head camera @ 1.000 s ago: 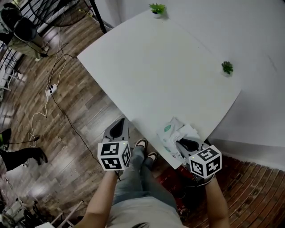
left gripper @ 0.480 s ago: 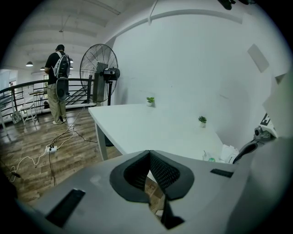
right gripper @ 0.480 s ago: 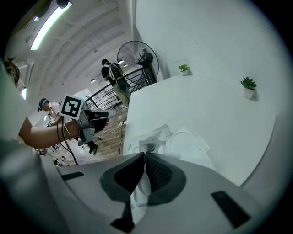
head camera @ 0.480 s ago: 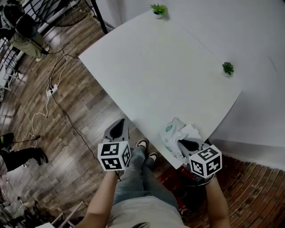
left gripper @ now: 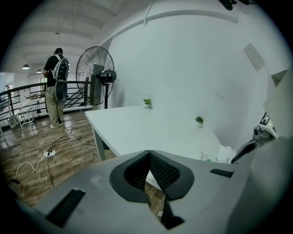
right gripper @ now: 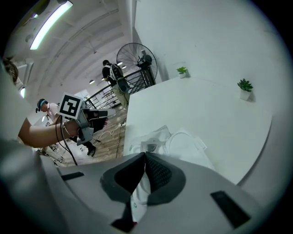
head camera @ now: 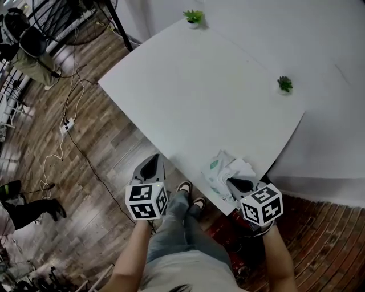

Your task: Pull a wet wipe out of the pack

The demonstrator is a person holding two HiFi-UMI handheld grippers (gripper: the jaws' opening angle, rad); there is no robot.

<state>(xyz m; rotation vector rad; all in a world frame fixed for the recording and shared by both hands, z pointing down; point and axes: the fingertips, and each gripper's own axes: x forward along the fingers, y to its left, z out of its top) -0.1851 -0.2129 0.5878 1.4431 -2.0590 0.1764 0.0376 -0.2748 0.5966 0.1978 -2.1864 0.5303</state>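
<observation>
Left claw: the grey left gripper (head camera: pixel 151 164) with a black-and-white marker cube is clenched, its dark pads meeting with nothing between them; it hangs over the brown wooden floor (head camera: pixel 85 182), just off the table's near edge
Right claw: the grey right gripper (head camera: pixel 235 182) with its own marker cube is clenched too, tips pressed together just above the pack; the pack's white shows only through the gap behind the tips, and nothing looks pinched
Pack: the soft plastic wet-wipe pack with green print (head camera: pixel 215 170) lies at the near corner of the white square table (head camera: pixel 199 91)
Wipe: a crumpled white sheet (head camera: pixel 244 169) lies against the pack's right side, beside the right jaws
Plants: two small green potted plants (head camera: pixel 193 17) (head camera: pixel 284 84) stand at the far edges, well apart from the pack
Background: a black standing fan (left gripper: pixel 94 75) stands beyond the table
</observation>
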